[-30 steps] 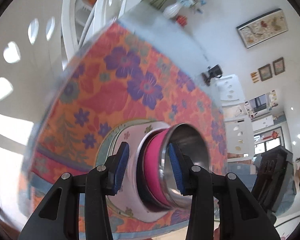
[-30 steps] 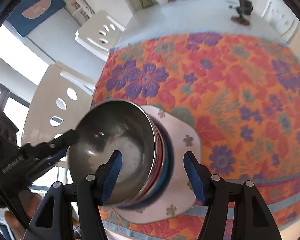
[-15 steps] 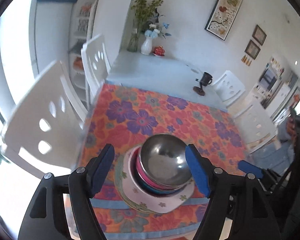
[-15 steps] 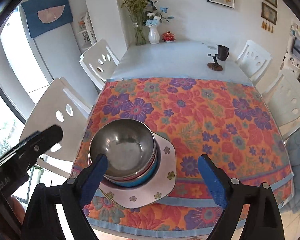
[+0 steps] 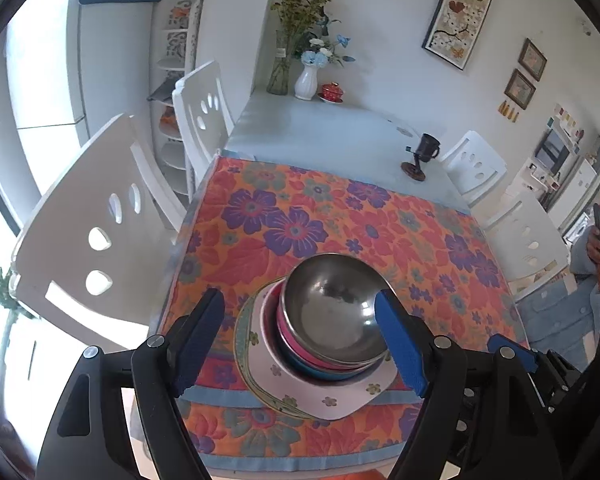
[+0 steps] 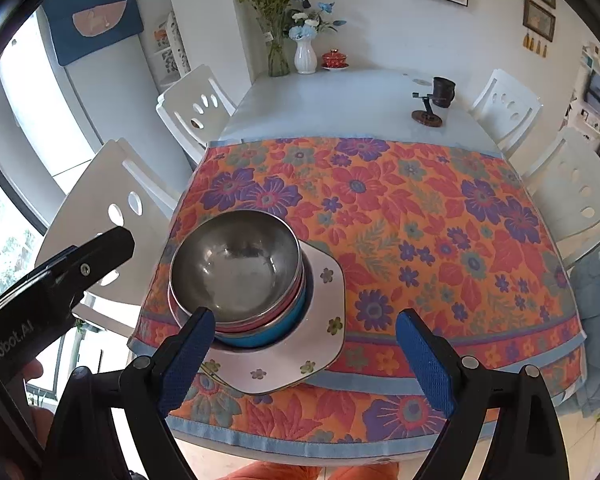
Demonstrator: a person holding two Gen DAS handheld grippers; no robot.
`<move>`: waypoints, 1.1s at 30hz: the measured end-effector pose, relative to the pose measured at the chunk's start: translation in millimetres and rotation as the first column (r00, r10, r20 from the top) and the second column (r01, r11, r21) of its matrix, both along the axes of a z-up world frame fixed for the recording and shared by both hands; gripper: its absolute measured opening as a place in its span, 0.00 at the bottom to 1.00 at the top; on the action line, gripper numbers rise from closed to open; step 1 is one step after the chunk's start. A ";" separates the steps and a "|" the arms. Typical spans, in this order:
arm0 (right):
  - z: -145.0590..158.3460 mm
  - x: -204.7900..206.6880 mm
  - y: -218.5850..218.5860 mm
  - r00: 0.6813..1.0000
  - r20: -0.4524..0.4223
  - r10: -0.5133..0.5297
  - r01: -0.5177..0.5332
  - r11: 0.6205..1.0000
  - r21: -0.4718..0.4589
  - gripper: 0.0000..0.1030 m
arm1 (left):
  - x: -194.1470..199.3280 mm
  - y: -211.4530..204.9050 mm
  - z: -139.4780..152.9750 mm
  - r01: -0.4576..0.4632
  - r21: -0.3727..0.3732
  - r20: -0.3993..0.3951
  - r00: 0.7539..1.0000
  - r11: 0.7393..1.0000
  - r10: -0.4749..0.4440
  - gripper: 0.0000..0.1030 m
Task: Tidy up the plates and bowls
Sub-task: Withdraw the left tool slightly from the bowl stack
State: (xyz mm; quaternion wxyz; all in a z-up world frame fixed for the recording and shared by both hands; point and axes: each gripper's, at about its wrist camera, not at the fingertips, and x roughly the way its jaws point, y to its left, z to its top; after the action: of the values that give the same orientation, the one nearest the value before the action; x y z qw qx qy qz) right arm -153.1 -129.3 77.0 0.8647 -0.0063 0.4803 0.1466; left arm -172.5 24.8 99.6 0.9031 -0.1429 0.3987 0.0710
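The steel bowl (image 5: pixel 334 312) sits nested on top of a pink bowl (image 5: pixel 290 340) and a blue bowl (image 6: pixel 284 326), all on stacked flowered plates (image 6: pixel 300 344) near the bench's (image 6: pixel 340 96) front corner, on the floral cloth (image 6: pixel 420 220). Biggest below, so the pile stands steady. Left tool (image 5: pixel 300 344) is opening, nothing between its pads; right tool (image 6: pixel 304 354) spread wide and empty — both hover clear above.

Orange floral tablecloth (image 6: pixel 400 240) covers near half of white table (image 6: pixel 340 100). Upper centre: white vase (image 6: pixel 305 56), glass vase (image 6: pixel 278 58), red lidded cup (image 6: pixel 334 58). Dark grinder (image 6: pixel 436 98) upper right. White chairs (image 5: pixel 100 232) left.
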 end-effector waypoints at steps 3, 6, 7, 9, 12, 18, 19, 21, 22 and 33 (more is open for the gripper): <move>-2.2 0.8 1.3 1.000 -0.006 0.003 -0.003 1.000 -0.001 0.88 | -0.4 1.0 -1.0 -0.023 0.025 -0.003 1.000 0.999 0.023 0.74; -3.4 2.5 2.7 1.000 -0.011 0.008 -0.008 1.000 0.001 0.88 | -0.6 1.7 -1.0 -0.043 0.052 0.001 0.999 0.998 0.043 0.74; -3.5 2.5 3.6 1.000 -0.012 0.011 -0.011 1.000 0.000 0.88 | -0.9 2.3 -1.4 -0.048 0.058 0.002 0.999 0.997 0.048 0.74; -4.4 3.0 5.5 1.000 -0.012 0.017 -0.017 1.000 -0.006 0.88 | -1.8 3.5 -1.8 -0.067 0.070 0.007 0.998 0.995 0.067 0.74; -6.6 3.8 7.8 0.999 -0.020 0.025 -0.025 1.000 -0.012 0.88 | -1.2 8.9 -4.2 -0.107 0.087 0.006 0.994 0.990 0.107 0.74; -9.7 6.6 8.5 0.999 -0.034 0.022 -0.023 1.000 -0.012 0.88 | 3.2 10.3 -11.2 -0.138 0.181 -0.036 0.989 0.974 0.146 0.74; -10.2 7.4 8.5 0.999 -0.036 0.020 -0.020 1.000 -0.010 0.88 | 3.9 9.4 -12.6 -0.129 0.192 -0.043 0.989 0.973 0.139 0.74; -10.8 8.6 8.5 0.999 -0.039 0.016 -0.017 1.000 -0.008 0.88 | 3.5 6.9 -13.1 -0.121 0.221 -0.039 0.990 0.968 0.132 0.74; -11.1 9.3 8.5 0.999 -0.040 0.015 -0.015 1.000 -0.008 0.88 | 3.5 5.3 -12.9 -0.116 0.238 -0.039 0.991 0.964 0.129 0.74; -13.0 13.4 7.2 0.999 -0.053 0.010 -0.010 1.000 -0.004 0.88 | 7.2 10.9 -15.4 -0.091 0.203 -0.068 0.992 0.975 0.106 0.74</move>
State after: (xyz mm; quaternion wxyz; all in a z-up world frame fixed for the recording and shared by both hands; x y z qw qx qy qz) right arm -139.7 -122.1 64.0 0.8508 -0.0068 0.5036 0.1498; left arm -165.3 35.7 84.2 0.8919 -0.0684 0.4171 0.1609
